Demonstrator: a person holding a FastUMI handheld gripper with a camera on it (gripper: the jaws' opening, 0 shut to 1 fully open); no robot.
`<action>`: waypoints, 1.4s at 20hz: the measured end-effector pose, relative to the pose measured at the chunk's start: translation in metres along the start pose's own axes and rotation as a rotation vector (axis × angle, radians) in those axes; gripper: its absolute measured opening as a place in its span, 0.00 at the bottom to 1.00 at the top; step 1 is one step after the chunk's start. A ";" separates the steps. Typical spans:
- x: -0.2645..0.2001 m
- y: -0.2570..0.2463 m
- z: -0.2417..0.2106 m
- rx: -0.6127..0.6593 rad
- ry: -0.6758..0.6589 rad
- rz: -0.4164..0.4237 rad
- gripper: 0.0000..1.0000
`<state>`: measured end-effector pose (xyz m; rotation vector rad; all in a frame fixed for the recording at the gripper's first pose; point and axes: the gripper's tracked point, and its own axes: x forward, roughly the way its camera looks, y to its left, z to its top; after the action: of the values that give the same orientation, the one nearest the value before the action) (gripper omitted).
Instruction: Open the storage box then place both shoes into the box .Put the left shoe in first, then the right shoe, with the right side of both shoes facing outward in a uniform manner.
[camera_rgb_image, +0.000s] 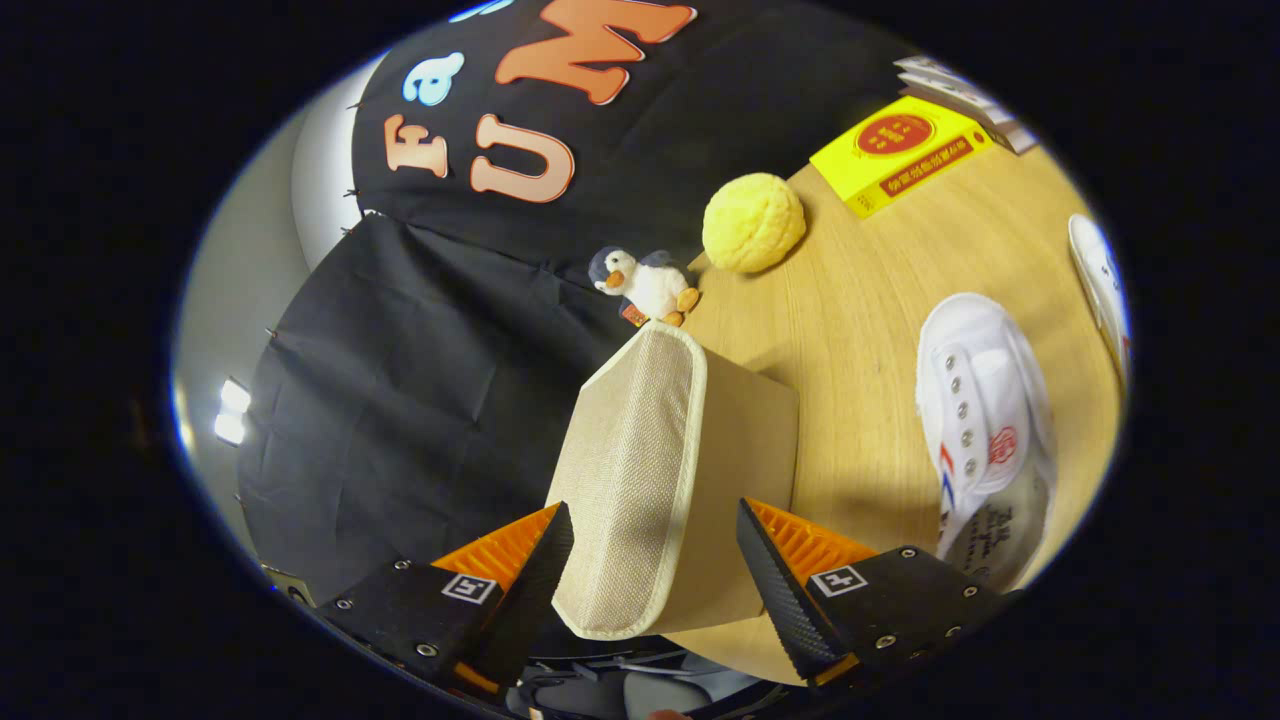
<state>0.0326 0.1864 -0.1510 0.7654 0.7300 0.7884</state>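
Between the spread, open fingers of the gripper (655, 560) stands the beige woven fabric lid (630, 470); an off-centre pinch could let it slip.

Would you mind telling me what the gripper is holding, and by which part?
The gripper has the beige storage box between its jaws at its fabric lid edge; whether both jaws press cannot be told.

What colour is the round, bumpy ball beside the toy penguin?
Yellow. The ball shows best in the gripper view, on the table beyond the gripper.
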 end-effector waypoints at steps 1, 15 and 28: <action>0.004 0.001 -0.004 0.024 0.017 0.021 0.98; -0.013 0.059 0.009 0.176 0.027 0.212 0.72; 0.027 0.233 0.012 -0.160 0.031 0.217 0.09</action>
<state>-0.0227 0.3161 0.0369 0.6957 0.6092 1.0446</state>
